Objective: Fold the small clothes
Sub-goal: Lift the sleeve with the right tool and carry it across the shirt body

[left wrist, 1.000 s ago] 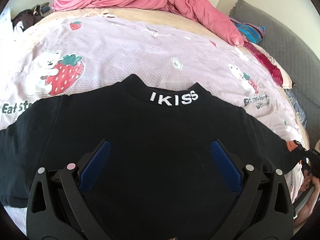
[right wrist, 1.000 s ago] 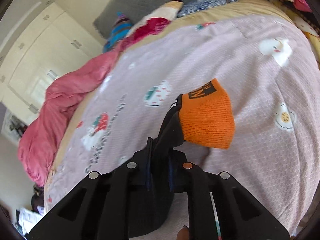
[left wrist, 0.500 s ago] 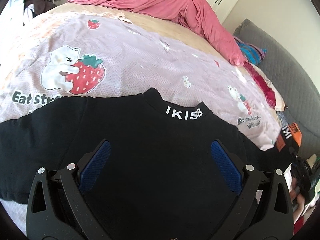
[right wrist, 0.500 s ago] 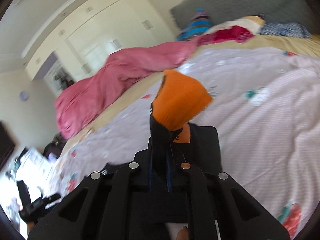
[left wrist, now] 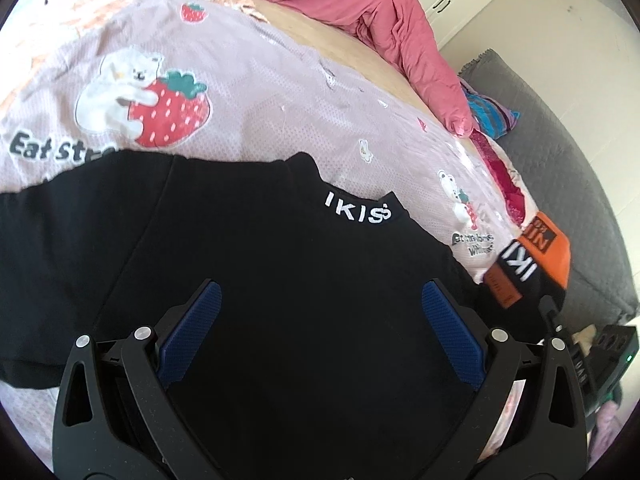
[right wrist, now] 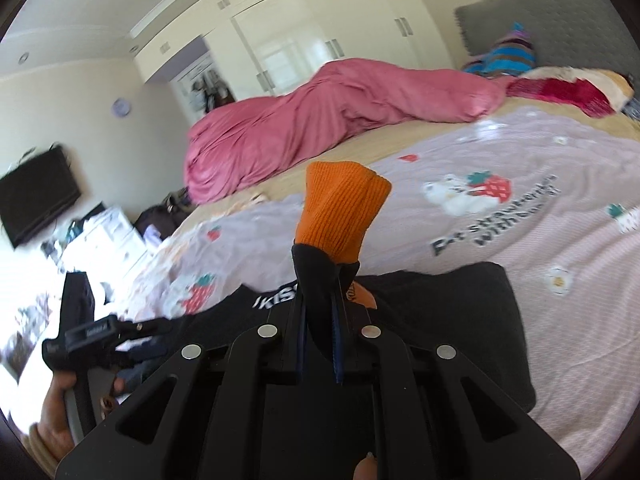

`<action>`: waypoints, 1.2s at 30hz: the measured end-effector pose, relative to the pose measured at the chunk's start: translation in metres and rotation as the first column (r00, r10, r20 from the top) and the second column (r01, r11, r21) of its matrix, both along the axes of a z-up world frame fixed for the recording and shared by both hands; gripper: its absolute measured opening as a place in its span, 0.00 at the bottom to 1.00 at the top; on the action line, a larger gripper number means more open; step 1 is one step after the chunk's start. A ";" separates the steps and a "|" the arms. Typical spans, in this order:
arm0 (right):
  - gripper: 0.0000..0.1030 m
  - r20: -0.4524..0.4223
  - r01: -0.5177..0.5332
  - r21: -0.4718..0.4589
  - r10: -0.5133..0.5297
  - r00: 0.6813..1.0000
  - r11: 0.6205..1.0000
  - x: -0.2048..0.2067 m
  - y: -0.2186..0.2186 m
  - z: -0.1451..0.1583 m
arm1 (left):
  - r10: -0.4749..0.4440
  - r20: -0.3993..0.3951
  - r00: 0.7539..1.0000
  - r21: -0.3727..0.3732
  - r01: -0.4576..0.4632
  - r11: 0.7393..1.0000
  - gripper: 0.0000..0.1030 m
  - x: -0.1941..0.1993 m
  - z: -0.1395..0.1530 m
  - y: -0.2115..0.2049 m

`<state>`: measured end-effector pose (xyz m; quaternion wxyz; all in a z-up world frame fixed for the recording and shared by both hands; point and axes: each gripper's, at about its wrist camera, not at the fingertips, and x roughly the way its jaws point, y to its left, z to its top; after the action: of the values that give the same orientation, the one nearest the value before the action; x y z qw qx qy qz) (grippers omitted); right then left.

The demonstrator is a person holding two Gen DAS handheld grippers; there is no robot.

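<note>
Right gripper (right wrist: 318, 344) clamped on black sleeve (right wrist: 316, 280); ribbed orange knit cuff (right wrist: 340, 212) projects ahead. Left gripper (left wrist: 320, 344) spread apart above smooth black top (left wrist: 280, 280).

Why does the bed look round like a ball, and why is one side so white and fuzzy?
Left wrist view: the fisheye lens bends the lilac strawberry-print bedsheet into a dome, inside a dark round border. Right wrist view: bright light washes out the white furniture at the left, and the edges look smeared, while the orange knitted cuff looks sharper.
</note>
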<state>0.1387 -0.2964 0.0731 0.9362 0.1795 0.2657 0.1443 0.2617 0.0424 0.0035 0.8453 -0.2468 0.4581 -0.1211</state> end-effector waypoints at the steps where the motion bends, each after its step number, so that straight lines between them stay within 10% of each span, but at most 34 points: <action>1: 0.09 -0.001 -0.015 -0.010 0.015 1.000 1.000 0.000 0.007 -0.001 | 0.000 -0.006 1.000 -0.017 0.000 1.000 0.92 0.000 -0.001 0.002; 21: 0.12 -0.111 -0.210 -0.155 0.194 0.975 0.965 0.000 0.097 -0.046 | -0.055 -0.085 0.995 -0.230 0.034 0.973 0.81 0.007 -0.030 -0.005; 29: 0.47 -0.191 -0.328 -0.088 0.307 0.932 0.941 -0.010 0.106 -0.053 | -0.089 -0.099 0.991 -0.302 0.055 0.952 0.68 0.009 -0.041 -0.015; 36: 0.48 -0.206 -0.337 -0.082 0.315 0.926 0.938 -0.029 0.086 -0.049 | -0.128 -0.118 0.985 -0.241 0.097 0.966 0.66 0.004 -0.046 -0.032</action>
<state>0.1097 -0.2104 0.0246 0.8783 0.0911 0.3876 0.2649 0.2662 0.0100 -0.0427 0.7697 -0.3259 0.5092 -0.2053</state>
